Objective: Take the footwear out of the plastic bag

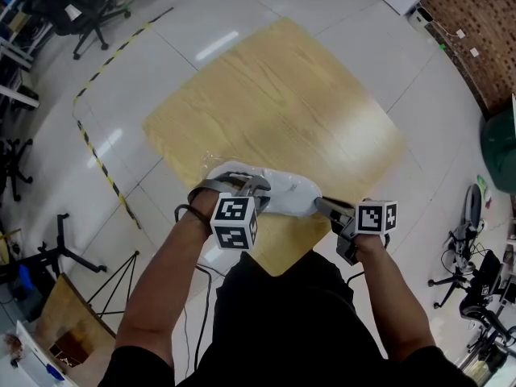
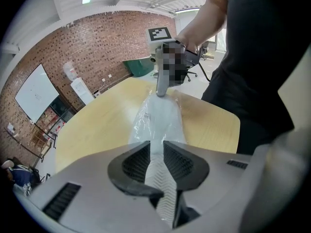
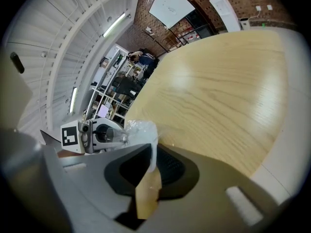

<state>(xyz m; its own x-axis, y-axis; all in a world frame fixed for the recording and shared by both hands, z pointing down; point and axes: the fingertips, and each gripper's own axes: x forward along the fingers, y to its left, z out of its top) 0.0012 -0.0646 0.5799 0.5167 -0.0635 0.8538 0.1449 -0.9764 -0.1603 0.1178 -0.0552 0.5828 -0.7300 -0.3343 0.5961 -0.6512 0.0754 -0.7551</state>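
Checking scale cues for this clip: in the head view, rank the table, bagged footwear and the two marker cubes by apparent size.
wooden table, largest
bagged footwear
left marker cube and right marker cube: nearly alike; the left looks slightly bigger, perhaps only from nearness to the camera.
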